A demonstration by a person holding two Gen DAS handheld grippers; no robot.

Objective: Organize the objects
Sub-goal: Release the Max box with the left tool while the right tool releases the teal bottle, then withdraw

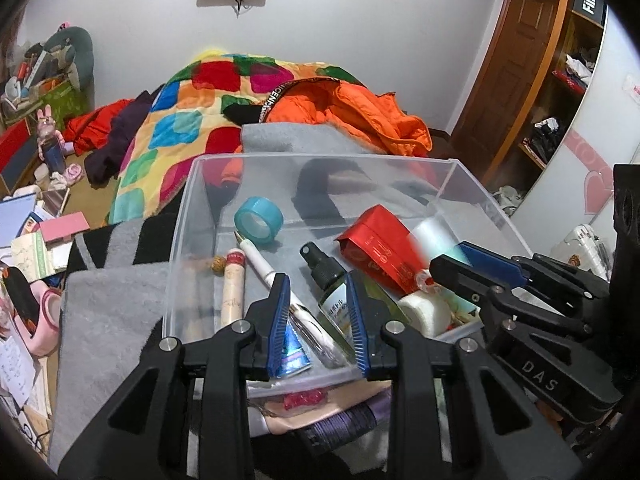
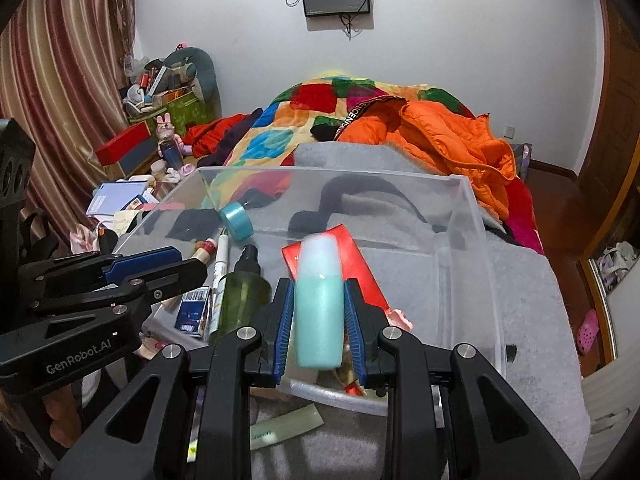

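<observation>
Room: bedroom with white walls, a bed (image 2: pixel 400 128) heaped with a patchwork quilt (image 1: pixel 168 136) and an orange jacket (image 2: pixel 452 140); a grey blanket (image 2: pixel 532 320) covers the near end.
Bin: clear plastic bin (image 1: pixel 472 184) sits on the grey blanket, open at the top, partly filled.
Bin contents: teal tape roll (image 1: pixel 259 221) near the far left, a white pen (image 1: pixel 260 260), a cream tube (image 1: pixel 233 284), a green spray bottle (image 1: pixel 332 292), a red box (image 1: pixel 380 248), a white tape roll (image 1: pixel 424 312).
Right tongs: my right tongs (image 2: pixel 319 320) pinch a pale teal bottle (image 2: pixel 320 300) at its lower half, above the near edge of the bin, over the red box.
Left tongs: my left tongs (image 1: pixel 318 320) stand a little spread over the near edge of the bin, with the spray bottle and pen lying below the gap; the pads press on nothing that I can see.
Handling of the teal bottle: smooth, rounded plastic, likely light but slippery; a squeeze across the middle of its body seems safest, as it could twist if held near one end.
Handling of the spray bottle: stiff and slick; I judge the body a better hold than the narrow black nozzle.
Step in hand: probably setting the teal bottle into the bin.
Risk: it may roll onto the red box once released.
</observation>
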